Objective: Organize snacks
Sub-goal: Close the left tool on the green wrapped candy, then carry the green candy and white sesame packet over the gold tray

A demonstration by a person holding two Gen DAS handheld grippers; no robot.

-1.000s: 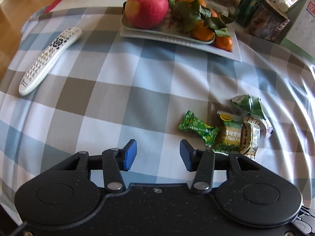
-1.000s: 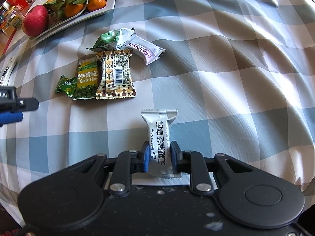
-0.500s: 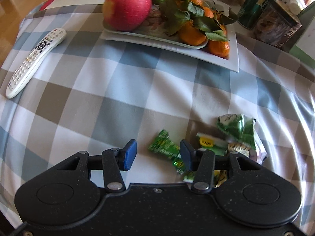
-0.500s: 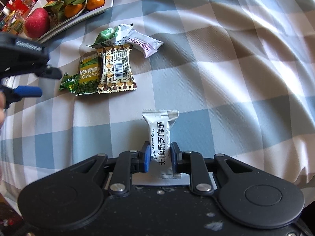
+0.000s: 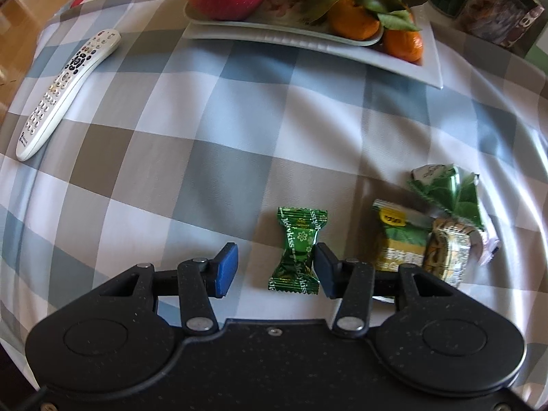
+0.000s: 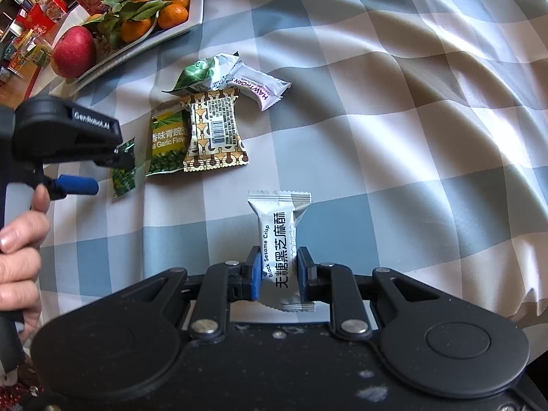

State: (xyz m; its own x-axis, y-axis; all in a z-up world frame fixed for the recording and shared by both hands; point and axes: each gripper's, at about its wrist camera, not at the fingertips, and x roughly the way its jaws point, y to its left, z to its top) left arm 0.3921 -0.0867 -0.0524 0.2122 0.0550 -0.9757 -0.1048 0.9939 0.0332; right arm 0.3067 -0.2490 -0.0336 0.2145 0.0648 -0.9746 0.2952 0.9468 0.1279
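1. The green candy [image 5: 298, 250] lies on the checked tablecloth [image 5: 205, 157], just left of the snack pile [image 5: 428, 233].
2. The left gripper [image 5: 274, 267] straddles it, fingers spread, right finger touching the wrapper: a pickup looks underway.
3. Next, the fingers should close at its waist.
4. The right gripper [image 6: 277, 275] pinches a white sesame bar [image 6: 279, 250].

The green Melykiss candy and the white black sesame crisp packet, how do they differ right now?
The green Melykiss candy is a twist-ended wrapper; the white black sesame crisp packet is a longer pillow pack with crimped ends. The candy lies on the tablecloth between the left gripper's open jaws; the packet is clamped in the right gripper. Both are single wrapped snacks.
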